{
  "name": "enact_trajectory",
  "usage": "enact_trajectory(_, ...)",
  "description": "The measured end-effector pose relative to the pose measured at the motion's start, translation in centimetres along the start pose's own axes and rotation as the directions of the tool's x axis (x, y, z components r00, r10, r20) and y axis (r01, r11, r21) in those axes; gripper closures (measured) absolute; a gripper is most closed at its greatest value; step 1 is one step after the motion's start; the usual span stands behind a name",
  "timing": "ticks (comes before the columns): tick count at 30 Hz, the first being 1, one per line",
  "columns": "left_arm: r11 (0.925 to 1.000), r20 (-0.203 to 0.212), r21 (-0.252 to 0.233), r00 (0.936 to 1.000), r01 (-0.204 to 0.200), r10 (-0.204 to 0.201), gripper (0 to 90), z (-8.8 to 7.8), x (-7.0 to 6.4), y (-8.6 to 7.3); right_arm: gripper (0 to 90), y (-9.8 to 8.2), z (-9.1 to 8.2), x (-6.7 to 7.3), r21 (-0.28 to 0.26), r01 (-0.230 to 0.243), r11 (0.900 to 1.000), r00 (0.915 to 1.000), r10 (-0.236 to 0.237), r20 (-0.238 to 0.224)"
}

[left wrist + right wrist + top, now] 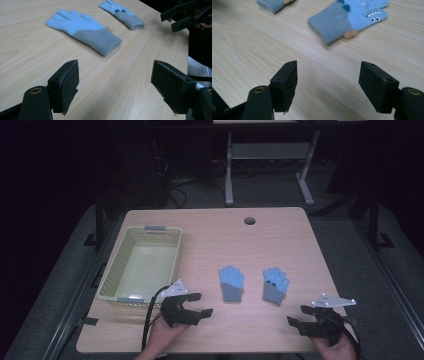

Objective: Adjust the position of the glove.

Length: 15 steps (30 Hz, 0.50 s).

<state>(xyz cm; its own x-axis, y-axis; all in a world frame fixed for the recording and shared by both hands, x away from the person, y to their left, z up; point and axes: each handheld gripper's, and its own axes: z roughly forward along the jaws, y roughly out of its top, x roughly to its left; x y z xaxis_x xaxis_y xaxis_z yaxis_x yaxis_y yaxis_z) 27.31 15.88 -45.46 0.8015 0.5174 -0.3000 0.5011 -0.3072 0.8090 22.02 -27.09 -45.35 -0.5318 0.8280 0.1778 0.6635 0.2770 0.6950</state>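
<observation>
Two small blue gloves with grey cuffs lie flat on the wooden table (210, 235), fingers pointing away. The left glove (231, 283) (85, 31) is plain. The right glove (275, 285) (347, 18) (122, 13) carries a cartoon face with eyes and teeth. My left gripper (198, 304) (115, 85) hovers near the front edge, left of the plain glove, open and holding nothing. My right gripper (300, 316) (328, 85) sits at the front right, just short of the face glove's cuff, also open and holding nothing.
A pale yellow plastic basket (142, 265) stands on the table's left side, beside my left gripper, with nothing inside it. A round cable hole (249, 220) is near the far edge. Dark floor and table legs lie beyond.
</observation>
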Motion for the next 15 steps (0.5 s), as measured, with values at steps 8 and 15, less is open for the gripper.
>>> enact_trajectory(8, 1.0000, 0.015, 0.006, 0.9999, -0.007, 0.007, 22.0, 0.1, -0.3, -0.2, 29.5, 0.0, -0.3, 0.1, -0.016, -0.005, 1.000, 1.0000, 0.005, 0.001)
enact_trajectory(15, 0.9999, 0.011, 0.011, 0.9999, -0.005, 0.005, 22.0, 0.1, -0.4, -0.3, 28.6, 0.9, -0.3, 0.5, -0.009, 0.003, 1.000, 0.9994, -0.003, -0.034)
